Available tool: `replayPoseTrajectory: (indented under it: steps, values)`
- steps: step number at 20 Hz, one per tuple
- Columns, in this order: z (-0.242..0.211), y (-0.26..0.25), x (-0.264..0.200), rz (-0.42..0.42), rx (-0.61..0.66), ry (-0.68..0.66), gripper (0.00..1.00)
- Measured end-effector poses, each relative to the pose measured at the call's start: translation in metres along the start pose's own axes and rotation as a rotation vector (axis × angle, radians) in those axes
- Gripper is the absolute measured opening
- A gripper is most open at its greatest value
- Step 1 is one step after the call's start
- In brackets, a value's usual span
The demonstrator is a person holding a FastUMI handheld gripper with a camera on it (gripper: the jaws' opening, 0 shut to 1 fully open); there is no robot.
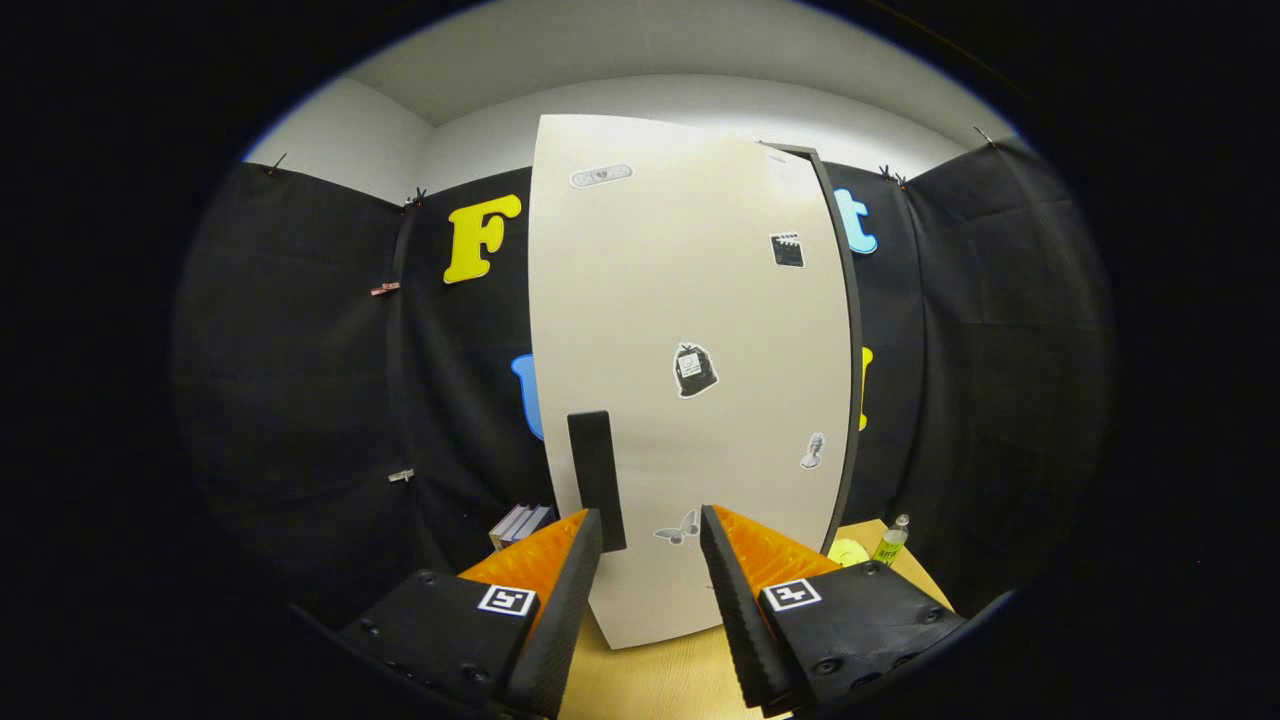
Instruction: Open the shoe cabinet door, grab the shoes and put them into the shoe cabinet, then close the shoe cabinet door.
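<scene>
A tall white shoe cabinet door (690, 330) with several small stickers stands just ahead of my fingers on a wooden tabletop (650, 680). Its dark vertical handle (597, 478) is near the door's left edge, just above my left fingertip (585, 545). The cabinet's dark frame (848, 330) shows along the door's right edge, with the door slightly ajar from it at the top. My gripper (650, 545) is open, nothing between its fingers, close in front of the lower part of the door.
A small bottle with a green label (890, 542) and a yellow round object (846, 551) sit on the table to the right of the cabinet. A grey ridged item (518, 523) lies to the left, beyond my left finger. Black cloth walls surround the booth.
</scene>
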State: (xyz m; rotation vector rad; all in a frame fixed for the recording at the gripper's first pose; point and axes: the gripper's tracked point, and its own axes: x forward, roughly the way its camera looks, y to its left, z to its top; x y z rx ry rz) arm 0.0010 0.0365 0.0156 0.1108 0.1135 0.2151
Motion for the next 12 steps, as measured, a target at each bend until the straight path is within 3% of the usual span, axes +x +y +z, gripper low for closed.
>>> replayPoseTrajectory:
  steps: [12]
  values:
    - [0.007,-0.002,-0.015,-0.026,-0.020,-0.023,0.67]
